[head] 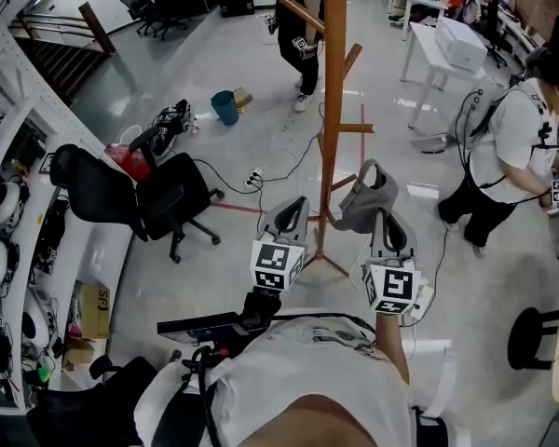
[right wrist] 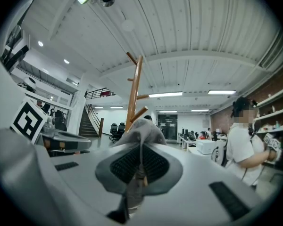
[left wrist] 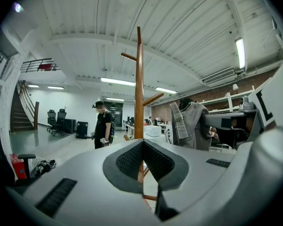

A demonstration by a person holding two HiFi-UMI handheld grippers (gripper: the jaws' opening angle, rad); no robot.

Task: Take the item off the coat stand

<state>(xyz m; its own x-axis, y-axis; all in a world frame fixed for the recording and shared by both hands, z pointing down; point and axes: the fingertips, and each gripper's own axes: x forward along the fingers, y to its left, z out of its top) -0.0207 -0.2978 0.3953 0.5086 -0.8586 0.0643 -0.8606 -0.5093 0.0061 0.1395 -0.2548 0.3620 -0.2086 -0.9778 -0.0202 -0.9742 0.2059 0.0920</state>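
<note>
– Hanging from the right gripper (head: 382, 216), is that the grey garment (head: 367, 194)?

– Yes. In the right gripper view the jaws are pinched together on a fold of the grey cloth (right wrist: 141, 128), which rises out of the seam between the pads and drapes over their tips.

– Where does it sit against the coat stand (head: 334, 110)?

– Just to the right of the wooden post, low down, near one of the short lower pegs. From the left gripper view the garment (left wrist: 191, 124) hangs clear of the post (left wrist: 139, 88), with open room between them. Whether it brushes a peg I cannot tell.

– And the left gripper (head: 298, 205)?

– Its jaws are together with nothing between the pads (left wrist: 142, 145). It is held up just left of the post, beside the right gripper, and both point at the stand.

– What lies around the stand?

– Its feet rest on a shiny grey floor. A black office chair (head: 158, 194) stands to the left, with a blue bin (head: 225, 107) and loose cables further back. A person in a white shirt (head: 512, 147) stands to the right, well apart from the stand, and a person in black (head: 303, 26) stands behind it. A white table (head: 447, 49) is at the upper right.
</note>
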